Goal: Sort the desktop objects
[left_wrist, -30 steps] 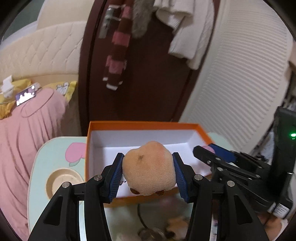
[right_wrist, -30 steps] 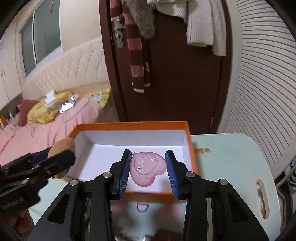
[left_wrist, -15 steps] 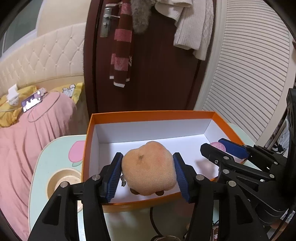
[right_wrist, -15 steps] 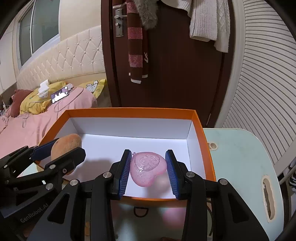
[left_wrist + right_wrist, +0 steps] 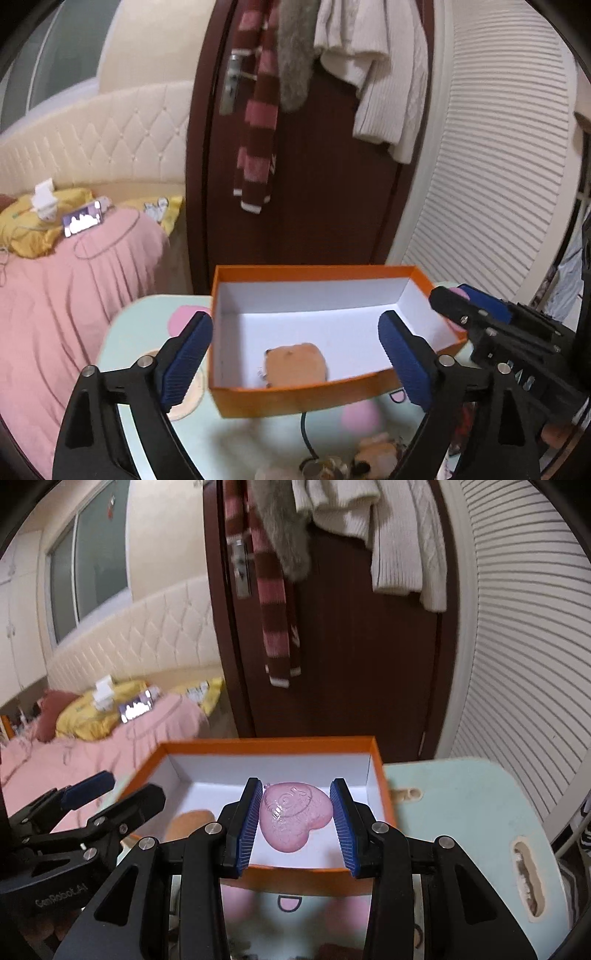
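Note:
An orange box (image 5: 295, 397) with a white inside stands on the pale green table (image 5: 147, 321). A tan plush toy (image 5: 295, 365) lies in the box near its front wall; it also shows in the right wrist view (image 5: 192, 818). My left gripper (image 5: 295, 360) is open and empty above the box's front edge. My right gripper (image 5: 295, 825) is shut on a pink heart-shaped trinket (image 5: 291, 812), held over the box's (image 5: 380, 775) right front part. The right gripper also shows at the right in the left wrist view (image 5: 469, 306).
Small plush toys and trinkets (image 5: 369, 458) and a dark cable (image 5: 306, 432) lie on the table in front of the box. A round recess (image 5: 188, 398) is in the table at left. A pink bed (image 5: 74, 295) and a dark door (image 5: 314, 184) stand behind.
My left gripper has opened and let go of the tan plush toy, which now lies in the box. Both grippers have risen and pulled back a little. The right keeps the heart.

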